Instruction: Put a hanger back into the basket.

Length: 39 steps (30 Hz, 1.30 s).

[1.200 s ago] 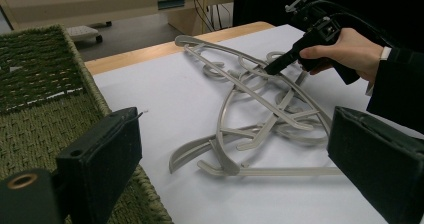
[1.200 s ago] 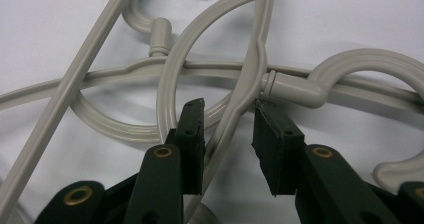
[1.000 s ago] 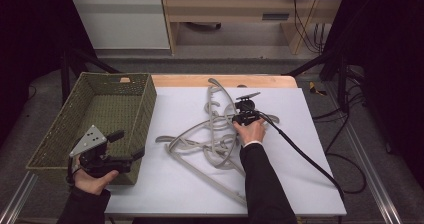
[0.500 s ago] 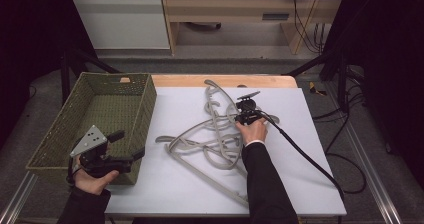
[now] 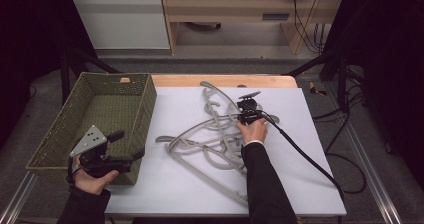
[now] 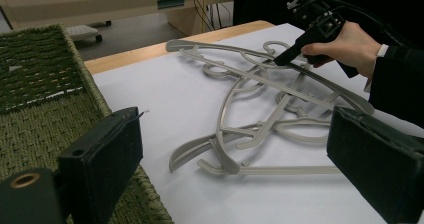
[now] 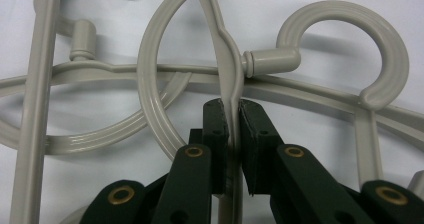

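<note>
The right gripper (image 7: 234,115), its jaws just closed, clamps 1 grey hanger (image 7: 227,59) tangled among others (image 5: 200,144), while the left gripper (image 5: 131,146) hangs open beside the woven basket (image 5: 52,139).

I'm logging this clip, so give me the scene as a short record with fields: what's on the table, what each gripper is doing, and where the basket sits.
surface: white table top
items: tangled pile of grey plastic clothes hangers
container: green woven basket at the table's left edge, nothing seen inside
right gripper: jaws have just been closing, now shut on the thin bar of one hanger, near its hook
left gripper: jaws open, holding nothing, held over the basket's near corner
cable: black, trails right from the right gripper
</note>
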Each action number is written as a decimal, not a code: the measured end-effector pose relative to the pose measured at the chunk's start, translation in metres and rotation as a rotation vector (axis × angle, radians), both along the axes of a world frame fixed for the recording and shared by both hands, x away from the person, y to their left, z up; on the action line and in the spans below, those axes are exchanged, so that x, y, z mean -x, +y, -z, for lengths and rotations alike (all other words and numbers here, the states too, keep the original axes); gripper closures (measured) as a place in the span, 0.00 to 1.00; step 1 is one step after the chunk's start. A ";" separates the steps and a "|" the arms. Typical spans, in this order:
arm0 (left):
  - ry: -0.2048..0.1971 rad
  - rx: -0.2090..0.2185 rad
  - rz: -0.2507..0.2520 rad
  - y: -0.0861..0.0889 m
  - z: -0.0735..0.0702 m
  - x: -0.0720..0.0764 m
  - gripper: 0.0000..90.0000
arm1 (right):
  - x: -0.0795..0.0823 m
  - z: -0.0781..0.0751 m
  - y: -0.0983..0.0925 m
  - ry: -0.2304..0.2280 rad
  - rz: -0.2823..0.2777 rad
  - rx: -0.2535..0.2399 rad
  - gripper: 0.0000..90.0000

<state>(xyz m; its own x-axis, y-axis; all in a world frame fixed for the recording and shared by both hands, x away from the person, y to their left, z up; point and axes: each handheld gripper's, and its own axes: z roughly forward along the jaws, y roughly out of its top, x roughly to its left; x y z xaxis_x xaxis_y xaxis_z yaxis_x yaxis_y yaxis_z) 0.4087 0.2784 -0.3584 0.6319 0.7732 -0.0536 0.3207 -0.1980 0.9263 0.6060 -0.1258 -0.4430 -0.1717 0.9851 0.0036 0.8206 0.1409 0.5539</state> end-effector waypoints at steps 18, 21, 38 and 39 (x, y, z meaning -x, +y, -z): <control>-0.002 0.001 -0.005 0.002 -0.001 0.000 0.08 | 0.012 -0.030 -0.011 -0.117 -0.028 -0.033 0.93; -0.003 0.001 -0.005 0.002 -0.002 0.001 0.08 | 0.015 -0.037 -0.014 -0.127 -0.039 -0.045 0.93; -0.006 0.005 0.002 0.001 -0.005 0.003 0.09 | 0.073 -0.080 -0.021 -0.207 -0.390 -0.114 0.93; -0.006 0.005 0.002 0.001 -0.005 0.003 0.09 | 0.073 -0.080 -0.021 -0.207 -0.390 -0.114 0.93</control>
